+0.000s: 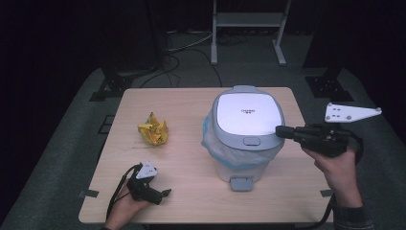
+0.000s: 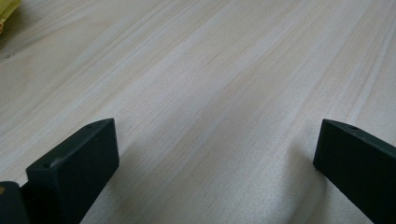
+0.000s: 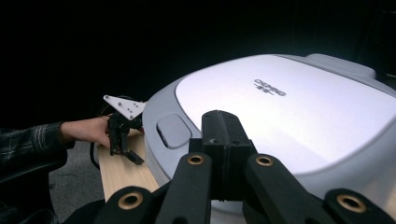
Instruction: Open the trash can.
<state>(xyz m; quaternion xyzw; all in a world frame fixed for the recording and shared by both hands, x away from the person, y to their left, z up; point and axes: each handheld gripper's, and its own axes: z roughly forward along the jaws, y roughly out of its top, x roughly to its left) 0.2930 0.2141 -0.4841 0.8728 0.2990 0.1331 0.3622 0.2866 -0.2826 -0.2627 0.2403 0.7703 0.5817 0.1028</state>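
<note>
A small bin (image 1: 246, 139) with a grey-rimmed white lid (image 1: 248, 114) and a blue liner stands on the right half of the wooden table (image 1: 191, 100). My right gripper (image 1: 280, 131) is held level at the lid's right edge, jaws shut with nothing between them; in the right gripper view its closed tips (image 3: 223, 133) hover just over the lid (image 3: 289, 107). A crumpled yellow wrapper (image 1: 153, 130) lies left of the bin. My left gripper (image 1: 162, 195) rests near the front left edge, and its jaws (image 2: 215, 154) are open over bare wood.
The bin has a foot pedal (image 1: 242, 183) facing the front edge and a push button (image 1: 250, 141) on the lid's front. A corner of the yellow wrapper (image 2: 7, 11) shows in the left gripper view. Stands and cables lie on the floor behind the table.
</note>
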